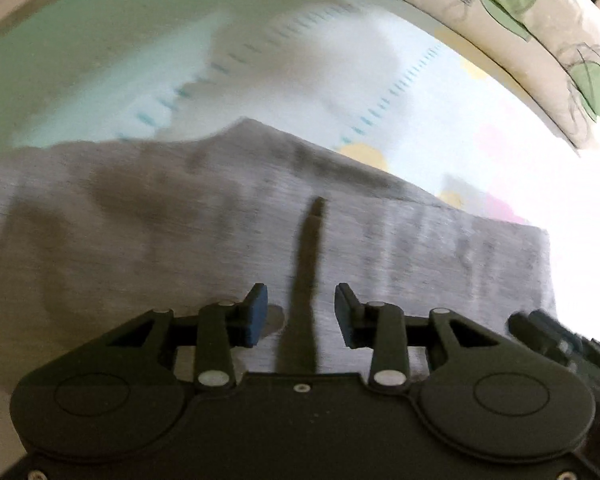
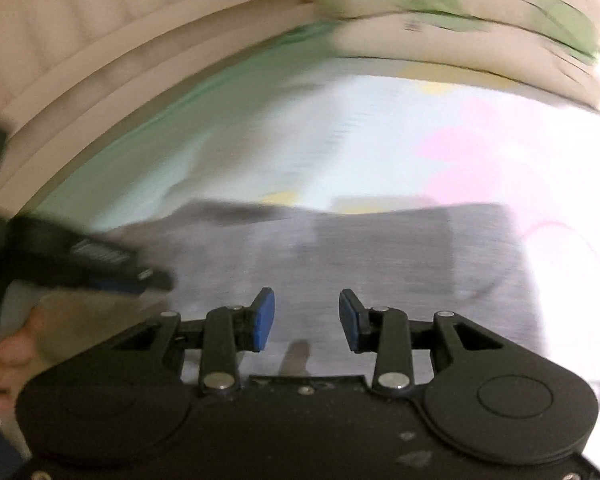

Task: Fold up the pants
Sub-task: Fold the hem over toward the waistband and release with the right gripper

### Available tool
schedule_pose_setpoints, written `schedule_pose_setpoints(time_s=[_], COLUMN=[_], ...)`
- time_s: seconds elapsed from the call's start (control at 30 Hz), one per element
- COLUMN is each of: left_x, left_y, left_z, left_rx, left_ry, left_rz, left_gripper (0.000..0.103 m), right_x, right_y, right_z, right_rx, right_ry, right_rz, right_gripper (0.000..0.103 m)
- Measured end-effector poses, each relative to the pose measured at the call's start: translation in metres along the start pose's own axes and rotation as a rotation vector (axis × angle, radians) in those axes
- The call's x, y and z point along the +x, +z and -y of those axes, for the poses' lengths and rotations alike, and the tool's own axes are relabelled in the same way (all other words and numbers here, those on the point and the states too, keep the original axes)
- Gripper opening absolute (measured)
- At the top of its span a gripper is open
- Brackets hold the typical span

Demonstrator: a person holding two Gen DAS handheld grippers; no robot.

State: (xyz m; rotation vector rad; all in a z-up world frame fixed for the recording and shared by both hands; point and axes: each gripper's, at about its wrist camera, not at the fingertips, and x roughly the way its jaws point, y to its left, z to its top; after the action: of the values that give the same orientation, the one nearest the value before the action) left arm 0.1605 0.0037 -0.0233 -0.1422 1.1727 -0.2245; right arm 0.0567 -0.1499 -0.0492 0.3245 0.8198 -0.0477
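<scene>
- The grey pants (image 1: 204,216) lie flat on a pale play mat (image 1: 452,120) with pastel shapes and a dashed track pattern; they already look folded into a wide band, though we cannot count the layers.
- Our left claw (image 1: 301,314) hangs over the middle of the cloth with its jaws spread and nothing pinched between them; only its thin shadow falls on the fabric.
- Our right claw (image 2: 307,320) is also spread and empty, over the grey cloth nearer its right end. In the right wrist view the left claw enters from the left side, with a hand (image 2: 8,356) on its handle.
- Both views are smeared, so the edges of the pants are hard to place exactly.
- In our judgement, the next fold needs both claws to take an edge. If one claw closes on the top layer only, the layers below may stay on the mat and the fold will open.
- The two claws are near each other; if they reach for the same spot, they could bump or drag the cloth askew.
- A ridge stands at the far edge of the pants; if it is folded in, a wrinkle may remain.
- The cushions (image 1: 540,32) with green leaves lie well apart, so we expect no trouble from them.
</scene>
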Motion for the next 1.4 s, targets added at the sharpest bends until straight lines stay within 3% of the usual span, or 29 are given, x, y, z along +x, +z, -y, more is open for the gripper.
schedule_pose_setpoints(time_s=[0.23, 0.4, 0.57, 0.83, 0.97, 1.17, 1.4], left_x=[0.029, 0.03, 0.025, 0.012, -0.008, -0.046, -0.077], left_y=[-0.007, -0.021, -0.047, -0.062, -0.061, -0.046, -0.025], left_z=[0.007, 0.015, 0.027, 0.011, -0.008, -0.039, -0.103], left_rx=[0.011, 0.078, 0.197, 0.14, 0.082, 0.103, 0.014], left_ry=[-0.001, -0.022, 0.024, -0.013, -0.053, 0.104, 0.265], left_rz=[-0.077, -0.073, -0.052, -0.066, -0.049, 0.108, 0.19], left_gripper=[0.055, 0.071, 0.071, 0.071, 0.066, 0.066, 0.066], right_x=[-0.008, -0.001, 0.025, 0.035, 0.038, 0.039, 0.041], right_y=[0.008, 0.007, -0.001, -0.015, -0.015, -0.012, -0.014], right_z=[0.054, 0.057, 0.057, 0.048, 0.046, 0.049, 0.045], right_rx=[0.109, 0.096, 0.05, -0.065, -0.08, -0.063, -0.095], right_ry=[-0.084, -0.098, -0.13, -0.171, -0.176, -0.162, -0.175], right_rz=[0.022, -0.006, -0.075, -0.126, -0.139, -0.146, -0.147], right_gripper=[0.041, 0.041, 0.04, 0.038, 0.038, 0.038, 0.039])
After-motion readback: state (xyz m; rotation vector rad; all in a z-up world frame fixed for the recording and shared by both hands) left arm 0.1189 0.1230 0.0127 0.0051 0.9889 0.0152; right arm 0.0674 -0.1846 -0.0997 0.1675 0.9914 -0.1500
